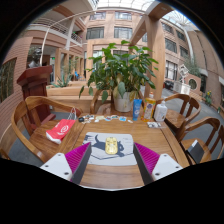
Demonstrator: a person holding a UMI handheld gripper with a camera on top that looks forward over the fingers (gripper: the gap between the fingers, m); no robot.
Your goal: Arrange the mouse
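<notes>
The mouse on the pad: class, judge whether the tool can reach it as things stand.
Probably yes. The mouse lies on its pad just ahead of the tool, whose fingers stand open and apart, and nothing lies between them. The red pouch and the bottles sit off to the sides.

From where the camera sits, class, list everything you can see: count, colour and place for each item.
Table: one, wooden, round, under everything.
Chairs: at least three, wooden, around the table.
Red item: one, flat, on the table beyond the left finger.
Mat: one, grey, between and just beyond the fingers.
Small yellow and dark item: one, on the mat; too small to identify.
Bottle: one, blue, far side of table.
Potted plant: one, green, behind the table.
Building: brick, with windows, in the background.
Gripper: one, magenta pads, open, holding nothing.
</notes>
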